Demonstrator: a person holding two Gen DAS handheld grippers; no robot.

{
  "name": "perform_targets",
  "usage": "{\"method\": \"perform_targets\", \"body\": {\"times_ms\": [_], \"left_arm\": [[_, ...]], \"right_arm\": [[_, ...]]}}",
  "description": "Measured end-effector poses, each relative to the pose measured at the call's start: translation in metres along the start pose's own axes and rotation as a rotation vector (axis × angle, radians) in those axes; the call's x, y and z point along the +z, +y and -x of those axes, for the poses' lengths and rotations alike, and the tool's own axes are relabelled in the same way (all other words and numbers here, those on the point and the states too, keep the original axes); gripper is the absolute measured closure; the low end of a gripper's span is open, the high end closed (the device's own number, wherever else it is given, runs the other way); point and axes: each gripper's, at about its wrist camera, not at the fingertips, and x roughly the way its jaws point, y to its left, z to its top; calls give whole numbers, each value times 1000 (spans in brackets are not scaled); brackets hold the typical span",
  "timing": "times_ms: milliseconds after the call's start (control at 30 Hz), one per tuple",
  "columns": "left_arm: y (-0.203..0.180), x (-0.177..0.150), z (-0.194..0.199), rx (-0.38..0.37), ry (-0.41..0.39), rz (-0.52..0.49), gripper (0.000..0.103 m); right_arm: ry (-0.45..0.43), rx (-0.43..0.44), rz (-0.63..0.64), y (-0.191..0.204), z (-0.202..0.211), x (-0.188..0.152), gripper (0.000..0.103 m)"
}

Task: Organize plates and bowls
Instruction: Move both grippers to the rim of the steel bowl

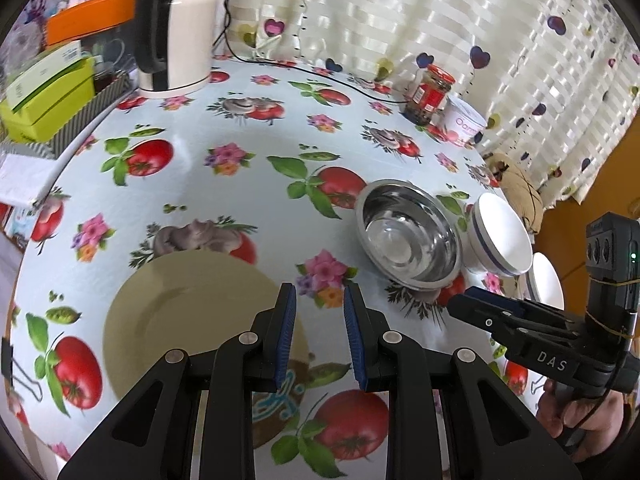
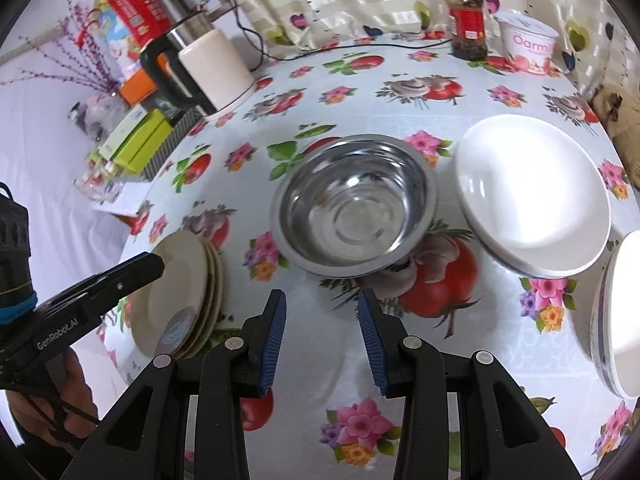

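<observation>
A stack of beige plates (image 2: 180, 300) lies at the table's left; in the left wrist view the top plate (image 1: 188, 312) sits just left of my left gripper (image 1: 320, 304), which is open and empty above the cloth. A steel bowl (image 2: 352, 208) stands straight ahead of my right gripper (image 2: 322, 308), also open with nothing between its fingers. Right of it is a white bowl with a blue stripe (image 2: 532, 196), and a second white bowl (image 2: 620, 320) shows at the right edge. The steel bowl (image 1: 408, 236) and both white bowls (image 1: 502, 240) also show in the left wrist view.
A kettle (image 1: 172, 32) with a black cable, a red-lidded jar (image 2: 468, 20) and a yogurt tub (image 2: 528, 44) stand at the back by the curtain. Green boxes (image 1: 48, 96) crowd the far left. The floral tablecloth (image 1: 224, 200) drops off at the left edge.
</observation>
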Motion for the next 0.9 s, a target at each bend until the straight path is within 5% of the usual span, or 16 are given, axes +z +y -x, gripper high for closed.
{"method": "perform_targets", "body": {"times_ms": [900], "left_arm": [[-28,45,-81,-71,103,15,78]], "right_arm": [[-18,-13,-132,-40,-21,19,73]]}}
